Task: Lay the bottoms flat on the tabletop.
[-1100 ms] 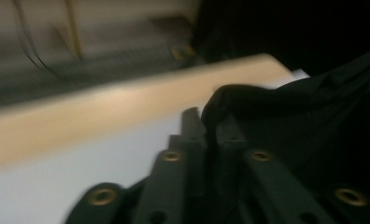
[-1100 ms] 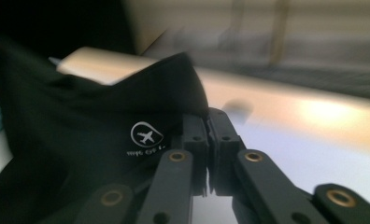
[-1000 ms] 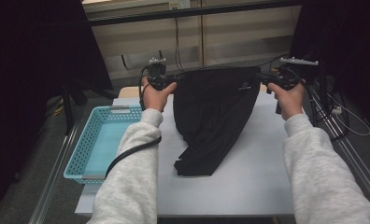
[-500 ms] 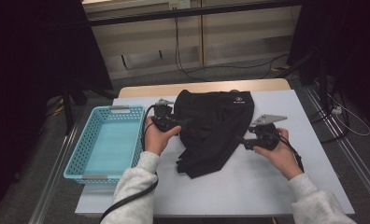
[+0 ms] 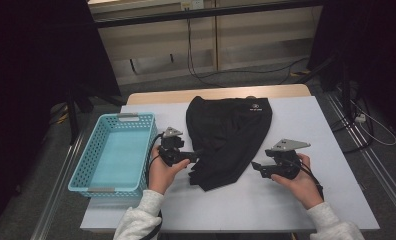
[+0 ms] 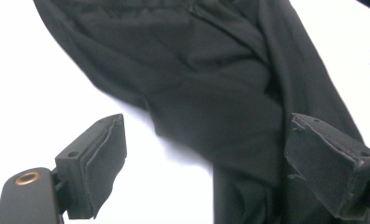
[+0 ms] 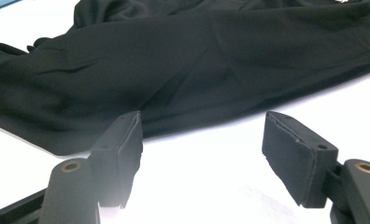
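Observation:
A black garment (image 5: pixel 228 135) with a small white logo lies crumpled on the white table (image 5: pixel 316 125), wide at the far end and narrowing toward me. My left gripper (image 5: pixel 195 156) is open at the garment's left edge; in the left gripper view black cloth (image 6: pixel 211 93) lies between and beyond its spread pads (image 6: pixel 103 163). My right gripper (image 5: pixel 256 167) is open just right of the garment's lower edge, pointing at it. In the right gripper view the cloth (image 7: pixel 183 60) lies past the open pads (image 7: pixel 127 149), with bare table between them.
A light blue plastic basket (image 5: pixel 117 152) stands at the table's left side, beside my left hand. Cables run over the floor behind the table and at the right. Bare table stretches along the front and right of the garment.
Both grippers came back from the garment's far corners toward me. The garment, held up and spread a second ago, now lies loose on the table, and both grippers are open beside its near end.

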The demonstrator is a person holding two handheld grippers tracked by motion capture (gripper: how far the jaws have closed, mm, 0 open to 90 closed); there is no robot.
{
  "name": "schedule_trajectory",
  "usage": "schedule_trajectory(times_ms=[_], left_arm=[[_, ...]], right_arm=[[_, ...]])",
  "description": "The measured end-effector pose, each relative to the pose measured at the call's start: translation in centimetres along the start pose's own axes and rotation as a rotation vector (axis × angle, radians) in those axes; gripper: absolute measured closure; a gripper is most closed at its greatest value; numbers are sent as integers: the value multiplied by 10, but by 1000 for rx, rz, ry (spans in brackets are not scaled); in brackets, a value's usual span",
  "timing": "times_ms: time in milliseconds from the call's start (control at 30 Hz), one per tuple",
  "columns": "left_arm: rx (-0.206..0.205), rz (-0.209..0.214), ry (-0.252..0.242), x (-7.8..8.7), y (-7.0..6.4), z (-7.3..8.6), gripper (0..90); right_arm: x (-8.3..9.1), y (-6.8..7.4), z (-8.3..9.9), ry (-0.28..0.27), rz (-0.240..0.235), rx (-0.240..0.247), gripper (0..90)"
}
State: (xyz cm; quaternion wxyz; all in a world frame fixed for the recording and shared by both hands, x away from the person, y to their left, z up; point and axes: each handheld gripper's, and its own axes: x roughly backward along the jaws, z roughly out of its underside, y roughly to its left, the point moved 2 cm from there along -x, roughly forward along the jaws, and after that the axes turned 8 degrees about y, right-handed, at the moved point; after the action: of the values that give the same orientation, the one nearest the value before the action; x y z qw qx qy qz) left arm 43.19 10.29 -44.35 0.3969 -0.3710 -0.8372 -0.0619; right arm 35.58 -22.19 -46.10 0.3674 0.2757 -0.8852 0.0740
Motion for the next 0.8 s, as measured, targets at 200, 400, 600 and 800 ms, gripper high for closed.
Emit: schedule_trajectory(times_ms=[200, 400, 600, 800], left_arm=[[-5, -7, 11, -2, 4, 7, 126], [-5, -8, -5, 2, 1, 9, 122], [-10, -3, -4, 4, -2, 13, 120], [-6, -17, -6, 8, 0, 15, 118]], right_arm=[[-5, 4, 1, 14, 4, 7, 248], [-9, 10, 3, 35, 0, 25, 209], [-9, 17, 5, 31, -18, 28, 194], [-12, 28, -2, 21, -43, 57, 229]])
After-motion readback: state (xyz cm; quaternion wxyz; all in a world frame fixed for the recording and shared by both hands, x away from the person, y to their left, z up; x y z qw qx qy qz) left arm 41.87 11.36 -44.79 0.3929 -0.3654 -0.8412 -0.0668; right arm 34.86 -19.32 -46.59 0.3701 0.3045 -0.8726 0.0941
